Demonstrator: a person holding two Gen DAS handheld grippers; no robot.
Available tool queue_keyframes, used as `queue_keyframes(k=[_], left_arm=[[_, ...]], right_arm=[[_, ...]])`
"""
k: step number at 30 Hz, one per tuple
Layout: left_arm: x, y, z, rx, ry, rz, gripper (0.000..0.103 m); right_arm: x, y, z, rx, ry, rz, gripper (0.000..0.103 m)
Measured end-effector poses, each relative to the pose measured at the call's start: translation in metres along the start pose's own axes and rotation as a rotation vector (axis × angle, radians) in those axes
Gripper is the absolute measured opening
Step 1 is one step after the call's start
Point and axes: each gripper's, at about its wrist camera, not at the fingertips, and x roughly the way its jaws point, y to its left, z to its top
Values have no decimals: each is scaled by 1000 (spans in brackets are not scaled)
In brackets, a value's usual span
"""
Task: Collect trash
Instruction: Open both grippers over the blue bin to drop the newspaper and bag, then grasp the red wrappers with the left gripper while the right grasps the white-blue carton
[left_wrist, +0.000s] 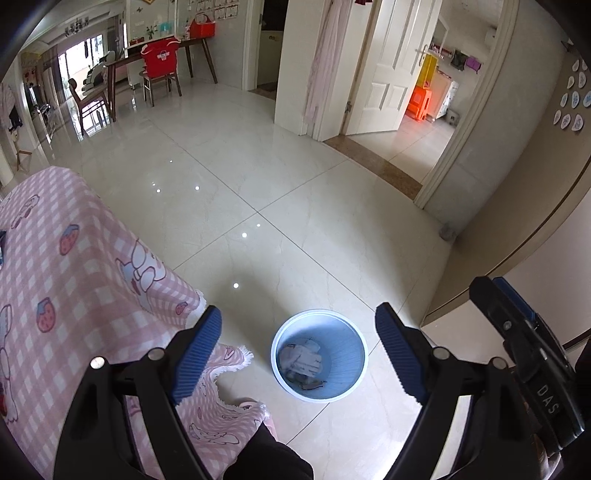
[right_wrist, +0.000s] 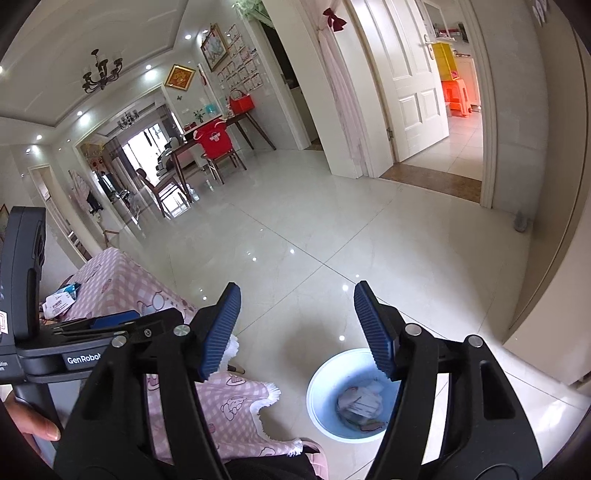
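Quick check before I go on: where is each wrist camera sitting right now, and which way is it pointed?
Left wrist view: above the blue bin, looking steeply down between the open left tongs; a dark trouser leg and the other tool at right.
Right wrist view: beside the pink tablecloth, angled shallower across the floor; open right tongs empty, a thumb on the left tool.
Shared: bin with crumpled paper, tablecloth, red-covered chair, white door.

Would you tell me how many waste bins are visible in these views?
1. A single blue bin stands on the tiled floor beside the pink checked cloth, below both grippers, with crumpled paper inside. Another could be hidden behind the cloth-covered furniture.
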Motion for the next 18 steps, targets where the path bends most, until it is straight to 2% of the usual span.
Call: queue_keyframes(k=[6, 10, 13, 18], left_arm=[[-43, 24, -8, -23, -67, 16, 83], [-77, 54, -16, -39, -117, 64, 83], [-103, 83, -25, -60, -150, 114, 84], [-142, 153, -42, -166, -191, 202, 86]], right_arm=[[-13, 39, -1, -53, 2, 77, 64], [-18, 81, -4, -113, 10, 158, 64], [-19, 111, -10, -152, 20, 210, 64], [-10, 169, -20, -233, 57, 299, 64]])
